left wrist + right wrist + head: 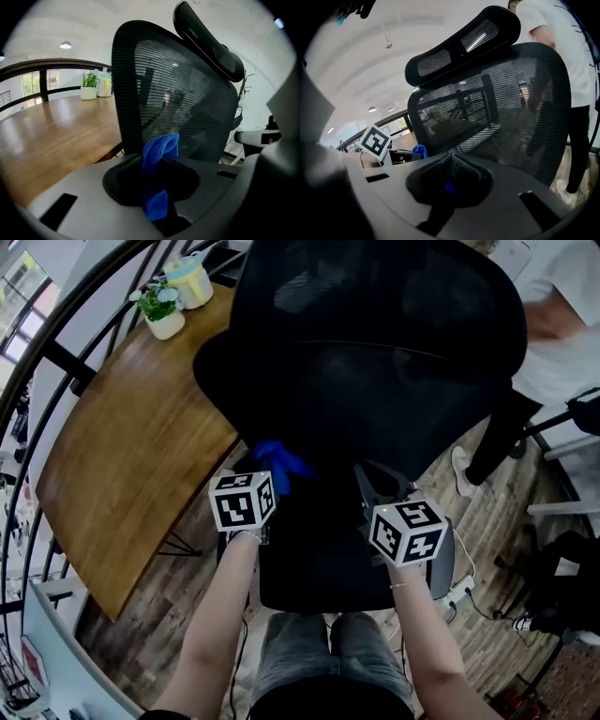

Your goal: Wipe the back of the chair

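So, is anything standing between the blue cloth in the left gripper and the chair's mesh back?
Nothing visible does. The left gripper is shut on the blue cloth, and the chair's mesh back stands directly ahead of it. The wooden table lies off to the side, out of the way.

No word, brand name or number is showing clearly enough to be read in any view. The only sign-like marks are sitting on the left marker cube [243,502] and the right marker cube [407,532]. Their faces are carrying black-and-white square patterns, with no letters or digits in them.
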A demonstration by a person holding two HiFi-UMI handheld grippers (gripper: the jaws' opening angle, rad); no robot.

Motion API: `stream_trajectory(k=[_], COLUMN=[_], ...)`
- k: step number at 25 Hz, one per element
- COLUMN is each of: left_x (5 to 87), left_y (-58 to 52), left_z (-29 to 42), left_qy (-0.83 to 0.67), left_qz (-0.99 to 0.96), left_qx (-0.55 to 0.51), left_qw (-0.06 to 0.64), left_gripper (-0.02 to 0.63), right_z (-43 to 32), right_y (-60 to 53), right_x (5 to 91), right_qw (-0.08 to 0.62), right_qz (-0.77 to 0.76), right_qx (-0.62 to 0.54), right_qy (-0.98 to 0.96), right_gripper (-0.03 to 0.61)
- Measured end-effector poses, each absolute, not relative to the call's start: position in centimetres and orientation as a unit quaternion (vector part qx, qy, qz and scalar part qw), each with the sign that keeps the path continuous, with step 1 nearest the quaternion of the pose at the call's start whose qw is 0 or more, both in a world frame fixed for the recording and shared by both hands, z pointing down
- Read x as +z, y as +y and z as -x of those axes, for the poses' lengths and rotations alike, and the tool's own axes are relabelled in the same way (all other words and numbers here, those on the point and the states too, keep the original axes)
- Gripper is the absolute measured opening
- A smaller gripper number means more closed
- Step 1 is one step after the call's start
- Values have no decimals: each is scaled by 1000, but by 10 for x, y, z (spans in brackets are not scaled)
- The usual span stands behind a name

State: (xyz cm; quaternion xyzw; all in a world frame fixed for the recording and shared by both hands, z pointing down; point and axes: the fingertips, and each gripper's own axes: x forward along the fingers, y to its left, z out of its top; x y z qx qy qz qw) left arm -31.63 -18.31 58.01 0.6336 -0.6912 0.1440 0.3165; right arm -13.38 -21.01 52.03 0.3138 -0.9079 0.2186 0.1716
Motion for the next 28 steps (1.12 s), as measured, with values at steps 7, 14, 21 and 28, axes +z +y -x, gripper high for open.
stream_trajectory(k=[7, 14, 21, 28], left_x=[583, 577, 536, 473], left_y=[-167, -149, -124, -107], left_z=[352, 356, 334, 276], left_qy=[-717, -722, -720, -688], left_qz=[-603, -600, -615, -673], left_qx=[142, 142, 133, 117], left_qw=[319, 313, 291, 244], left_gripper=[74, 74, 74, 74], right_z=[147, 135, 109, 85], right_y=[-206, -206, -203, -180], right_x=[521, 507, 466, 415], right_qw=[174, 160, 120, 79], right_qz=[-303, -308, -313, -294], right_qx=[219, 223, 221, 191], right_qy=[-911, -911, -916, -933], right_gripper=[28, 28, 28, 26])
